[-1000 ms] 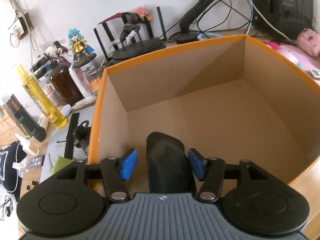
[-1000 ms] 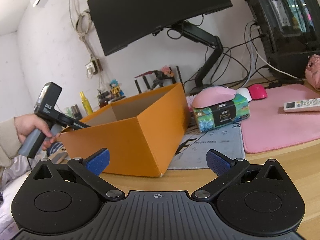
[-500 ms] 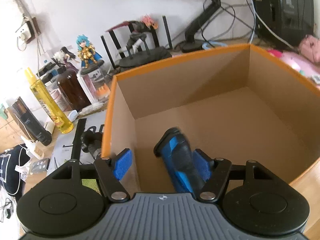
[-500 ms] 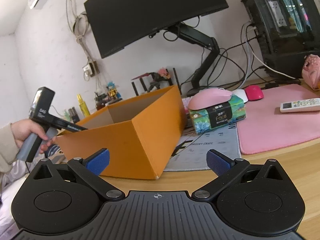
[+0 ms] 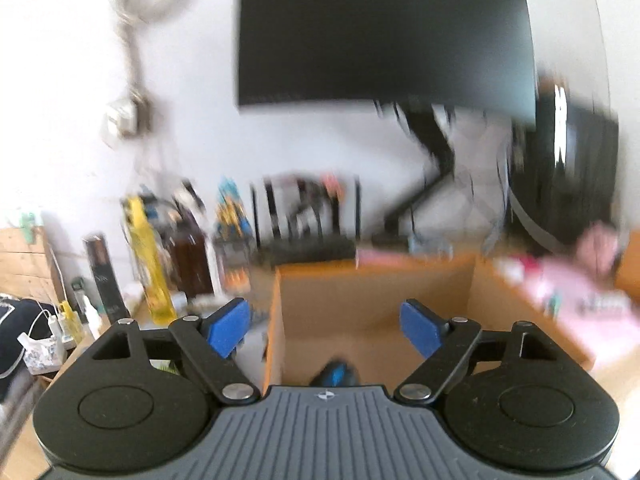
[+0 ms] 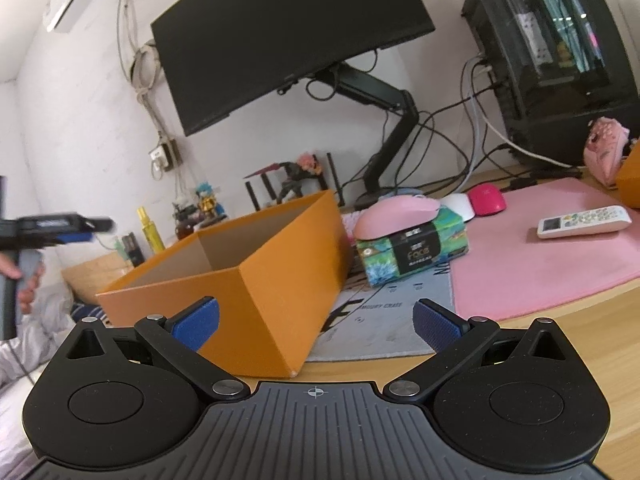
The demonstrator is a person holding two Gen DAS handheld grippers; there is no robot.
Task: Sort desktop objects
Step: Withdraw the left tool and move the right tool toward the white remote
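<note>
My left gripper (image 5: 325,326), jaws just opened wide with nothing between them, sits above the orange box (image 6: 224,264) where the black-and-blue object (image 5: 334,374) lies below it, while my right gripper (image 6: 316,320), also wide and empty, is nearer the remote (image 6: 584,222) lying crosswise up-right on the pink mat (image 6: 560,264).
</note>
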